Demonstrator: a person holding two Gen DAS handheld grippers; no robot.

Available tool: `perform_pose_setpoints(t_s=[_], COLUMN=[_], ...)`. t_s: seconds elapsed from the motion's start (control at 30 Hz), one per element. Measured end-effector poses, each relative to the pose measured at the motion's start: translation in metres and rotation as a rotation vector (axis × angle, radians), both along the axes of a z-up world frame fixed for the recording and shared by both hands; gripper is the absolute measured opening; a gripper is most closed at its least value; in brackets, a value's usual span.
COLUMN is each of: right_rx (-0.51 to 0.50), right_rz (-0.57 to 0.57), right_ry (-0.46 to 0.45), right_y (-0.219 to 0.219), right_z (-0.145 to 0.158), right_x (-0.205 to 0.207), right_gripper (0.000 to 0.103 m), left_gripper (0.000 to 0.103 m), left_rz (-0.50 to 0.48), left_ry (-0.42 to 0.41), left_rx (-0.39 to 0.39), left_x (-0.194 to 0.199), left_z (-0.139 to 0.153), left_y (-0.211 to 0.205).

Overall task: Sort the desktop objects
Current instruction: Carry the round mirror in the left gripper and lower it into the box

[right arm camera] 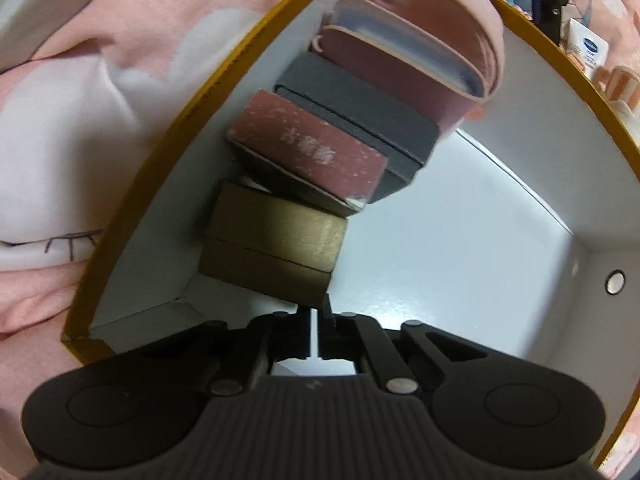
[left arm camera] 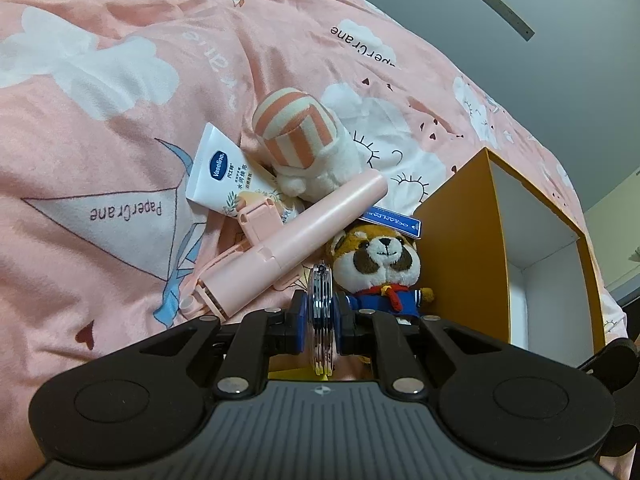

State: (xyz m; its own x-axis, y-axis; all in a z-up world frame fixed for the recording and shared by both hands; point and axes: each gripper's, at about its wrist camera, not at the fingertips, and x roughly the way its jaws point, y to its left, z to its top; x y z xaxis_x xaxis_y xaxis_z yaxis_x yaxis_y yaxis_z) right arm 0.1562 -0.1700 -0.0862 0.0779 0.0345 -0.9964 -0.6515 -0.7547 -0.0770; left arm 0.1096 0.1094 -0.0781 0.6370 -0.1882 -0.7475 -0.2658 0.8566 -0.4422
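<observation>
right gripper [right arm camera: 316, 336] closed, empty, inside yellow box [right arm camera: 472, 240]. along its left wall, near to far: brown box [right arm camera: 276, 240], pink box [right arm camera: 308, 144], grey box [right arm camera: 356, 116], pink pouch [right arm camera: 420, 40]. left gripper [left arm camera: 320, 312] clamped on clear disc [left arm camera: 322, 300].

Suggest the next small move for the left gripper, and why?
Probably carry it right, over the orange box's open top, then release. The left gripper is shut on a thin round disc-like item, so it has a load. Seen from the right wrist, that box holds packages stacked along one wall, with bare white floor beside them, and the right gripper is shut and empty.
</observation>
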Motion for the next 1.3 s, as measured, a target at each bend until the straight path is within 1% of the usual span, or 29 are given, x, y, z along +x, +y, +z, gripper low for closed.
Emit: perform_pose_setpoints(t_s=[0.1,0.3,0.33,0.37,0.4,0.47,0.5,0.57,0.67,0.73,0.77,0.8,0.87,0.93,0.97,1.0,1.03,1.13,1.17,1.2,1.23,1.3], right_rx=[-0.025,-0.052,-0.043,-0.03,-0.015,0.033,0.059,0.142,0.272,0.381,0.437,0.483,0.584,0.678,0.732,0.769,0.805,0.875,0.89,0.902,0.915,0.936], right_rz=[-0.005,0.028,0.005,0.006,0.005,-0.019,-0.042,-0.137,-0.344,-0.457,-0.517,-0.573,-0.721,-0.879,-0.958,-1.024,-1.099,-1.329,-1.39,-1.445,-1.482,-1.532], right_ry=[0.025,0.015,0.001,-0.015,-0.026,-0.073,-0.108,-0.185,-0.25,-0.279,-0.295,-0.304,-0.303,-0.283,-0.276,-0.273,-0.272,-0.284,-0.282,-0.288,-0.298,-0.314], right_y=[0.003,0.01,0.012,0.013,0.014,0.015,0.015,0.016,0.015,0.007,0.002,-0.006,-0.019,-0.04,-0.045,-0.049,-0.053,-0.067,-0.071,-0.074,-0.092,-0.095], right_z=[0.003,0.008,0.01,0.014,0.017,0.026,0.029,0.038,0.057,0.072,0.079,0.084,0.097,0.108,0.112,0.115,0.103,0.097,0.095,0.092,0.096,0.087], right_x=[0.003,0.005,0.005,0.005,0.004,0.006,0.007,0.012,0.023,0.027,0.027,0.026,0.029,0.005,0.004,-0.001,-0.012,-0.006,-0.007,-0.007,-0.019,-0.022], right_gripper=[0.002,0.004,0.008,0.017,0.024,0.029,0.029,0.029,0.03,0.035,0.04,0.041,0.042,0.043,0.045,0.046,0.046,0.046,0.046,0.046,0.046,0.046], left_gripper=[0.015,0.015,0.015,0.015,0.015,0.015,0.015,0.015,0.015,0.015,0.015,0.015,0.015,0.015,0.015,0.015,0.015,0.015,0.015,0.015,0.015,0.015], left_rz=[0.004,0.009,0.007,0.006,0.004,0.002,0.0,-0.005,-0.014,-0.028,-0.039,-0.057,-0.105,-0.171,-0.211,-0.258,-0.298,-0.413,-0.444,-0.468,-0.487,-0.507], left_ry=[-0.004,-0.028,-0.033,-0.035,-0.038,-0.042,-0.047,-0.064,-0.094,-0.126,-0.147,-0.171,-0.211,-0.235,-0.24,-0.239,-0.229,-0.17,-0.141,-0.114,-0.093,-0.045], left_rx=[0.001,-0.003,-0.002,-0.001,0.002,0.002,0.002,-0.003,-0.011,-0.006,-0.006,-0.009,-0.028,-0.067,-0.089,-0.116,-0.142,-0.223,-0.247,-0.26,-0.262,-0.252], left_x=[-0.003,-0.008,-0.009,-0.011,-0.012,-0.016,-0.019,-0.024,-0.032,-0.038,-0.04,-0.042,-0.045,-0.045,-0.043,-0.04,-0.037,-0.023,-0.017,-0.014,-0.01,-0.001], left_z=[0.003,0.014,0.016,0.018,0.021,0.027,0.031,0.038,0.053,0.067,0.075,0.084,0.1,0.112,0.116,0.119,0.12,0.115,0.11,0.105,0.101,0.09], left_y=[0.001,0.001,0.001,0.001,0.0,0.0,0.0,-0.001,-0.003,-0.009,-0.012,-0.016,-0.027,-0.041,-0.05,-0.062,-0.072,-0.108,-0.121,-0.133,-0.143,-0.165])
